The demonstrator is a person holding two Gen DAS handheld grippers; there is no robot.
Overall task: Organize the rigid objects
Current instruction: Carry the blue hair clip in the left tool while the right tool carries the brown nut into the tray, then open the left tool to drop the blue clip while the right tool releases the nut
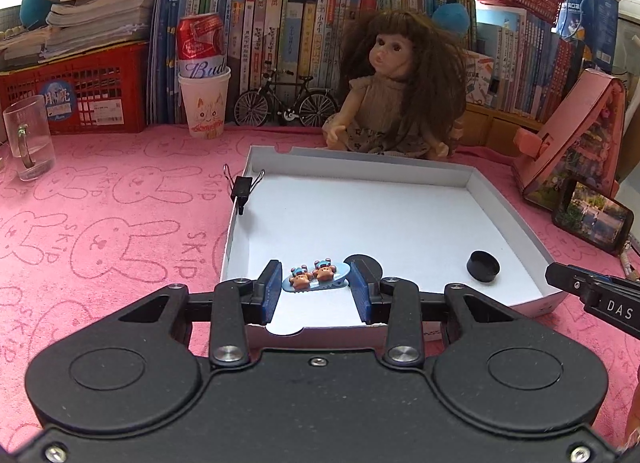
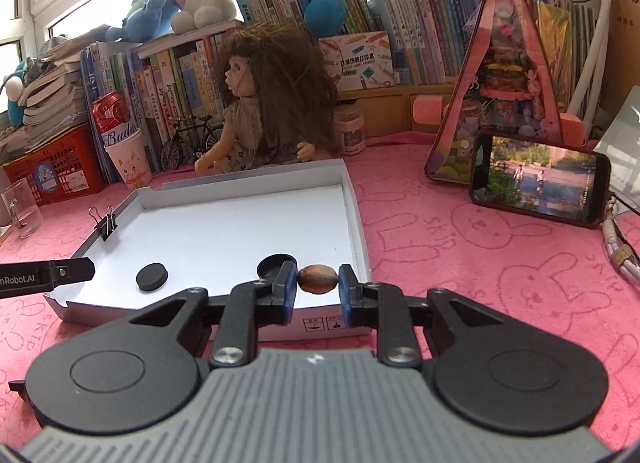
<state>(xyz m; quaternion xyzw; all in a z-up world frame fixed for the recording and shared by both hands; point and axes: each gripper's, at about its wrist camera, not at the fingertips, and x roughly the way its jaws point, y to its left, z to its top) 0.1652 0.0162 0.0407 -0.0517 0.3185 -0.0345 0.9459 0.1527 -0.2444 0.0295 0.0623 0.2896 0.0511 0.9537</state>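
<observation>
A shallow white box tray [image 1: 360, 162] [image 2: 240, 189] lies on the pink cloth. My left gripper [image 1: 317, 267] hangs over the tray's near left part, shut on a blue hair clip [image 1: 316, 281] that carries two small bear figures. My right gripper [image 2: 318, 269] is over the tray's near right corner, shut on a brown oval nut [image 2: 318, 282]. Inside the tray lies a black round cap [image 1: 483, 266] [image 2: 152, 277]. A black binder clip [image 1: 242, 187] [image 2: 106, 223] is clamped on the tray's left wall. Each gripper's finger shows at the edge of the other's view.
A long-haired doll [image 1: 394, 87] sits just behind the tray. A phone [image 2: 540, 183] leans on a pink triangular case [image 2: 508, 83] at the right. At the left stand a glass mug [image 1: 28, 139], a paper cup holding a red can [image 1: 204, 103], a toy bicycle [image 1: 286, 101] and a red crate [image 1: 80, 91].
</observation>
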